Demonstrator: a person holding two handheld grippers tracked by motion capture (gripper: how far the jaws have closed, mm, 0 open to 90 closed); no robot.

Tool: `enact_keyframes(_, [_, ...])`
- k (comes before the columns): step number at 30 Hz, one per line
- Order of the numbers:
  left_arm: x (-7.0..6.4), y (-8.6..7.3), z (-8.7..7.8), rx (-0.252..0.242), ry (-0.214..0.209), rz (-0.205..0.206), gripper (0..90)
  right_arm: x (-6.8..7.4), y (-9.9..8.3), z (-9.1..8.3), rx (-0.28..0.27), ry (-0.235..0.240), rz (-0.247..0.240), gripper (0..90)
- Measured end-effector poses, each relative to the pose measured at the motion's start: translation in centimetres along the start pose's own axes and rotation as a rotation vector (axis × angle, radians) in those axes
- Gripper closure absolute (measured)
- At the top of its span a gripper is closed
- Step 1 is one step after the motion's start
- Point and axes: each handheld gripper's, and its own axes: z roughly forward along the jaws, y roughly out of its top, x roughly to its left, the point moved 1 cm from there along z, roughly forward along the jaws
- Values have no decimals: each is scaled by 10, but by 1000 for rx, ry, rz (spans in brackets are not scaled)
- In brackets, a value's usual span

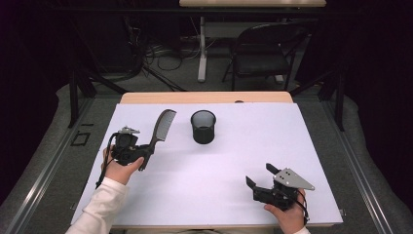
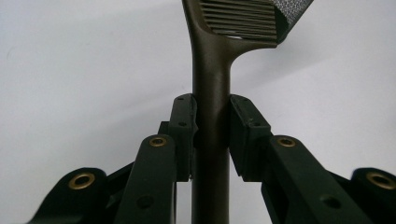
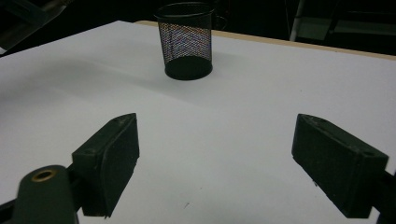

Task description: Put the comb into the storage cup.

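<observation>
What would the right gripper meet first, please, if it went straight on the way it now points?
Probably the mesh cup: in its own view the right gripper, jaws open, faces it across bare white table, though the cup sits slightly off-centre, so it might pass beside it.

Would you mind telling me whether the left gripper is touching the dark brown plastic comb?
Touching. The left gripper view shows the left gripper with both pads pressed against the handle of the dark brown plastic comb, no gap either side.

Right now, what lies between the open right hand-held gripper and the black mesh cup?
Nothing: the right gripper view shows bare white table cover between the right hand-held gripper and black mesh cup.
</observation>
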Motion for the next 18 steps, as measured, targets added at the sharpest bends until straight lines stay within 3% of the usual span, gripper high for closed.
enact_keyframes(3, [-3,2,-3,-36,-11,8,721,0,0,0,2,-1,1,148])
enact_keyframes(18, [-26,14,-9,-119,-51,60,721,0,-1,1,4,2,-3,149])
